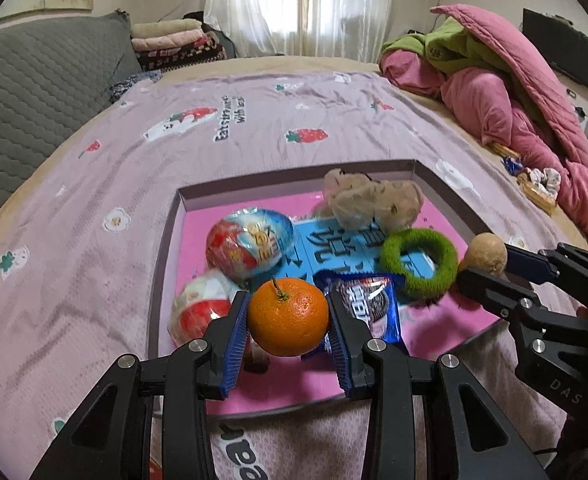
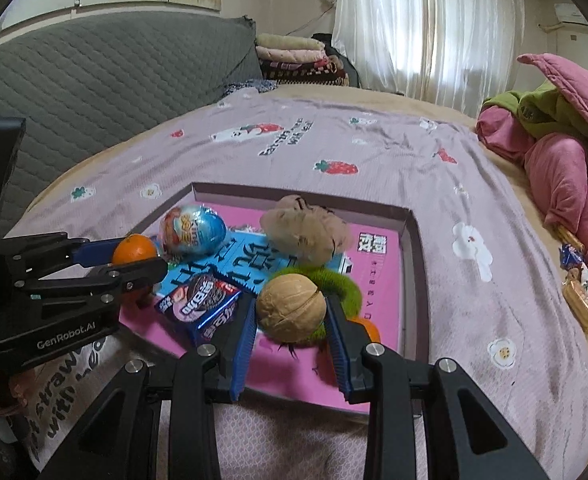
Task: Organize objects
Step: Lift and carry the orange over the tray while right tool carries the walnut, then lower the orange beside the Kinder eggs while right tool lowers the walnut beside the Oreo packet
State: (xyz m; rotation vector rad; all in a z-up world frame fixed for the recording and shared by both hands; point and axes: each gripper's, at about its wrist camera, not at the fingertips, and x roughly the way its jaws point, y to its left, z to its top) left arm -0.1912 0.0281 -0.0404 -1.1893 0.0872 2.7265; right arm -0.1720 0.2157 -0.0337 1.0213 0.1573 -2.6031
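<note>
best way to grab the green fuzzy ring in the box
Pinch the green ring across one side of its band, one finger through the hole, coming from above. It lies flat on the box floor, so there is nothing to close on from the side. Its right side is freest.

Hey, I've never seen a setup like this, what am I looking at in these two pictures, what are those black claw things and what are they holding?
These are two hand-held grippers, each carried by a person, with a wide-angle camera looking forward along its two fingers. One picture comes from the left gripper, the other from the right gripper. Each also shows up at the side of the other's picture.

The left one is shut on an orange. The right one is shut on a walnut.

Both hover over a shallow pink tray lying on a bed covered with a strawberry-print blanket. In the tray lie a cookie packet, a green fuzzy ring, a foil-wrapped egg, a second one nearer, and a beige lumpy object, unclear what.
</note>
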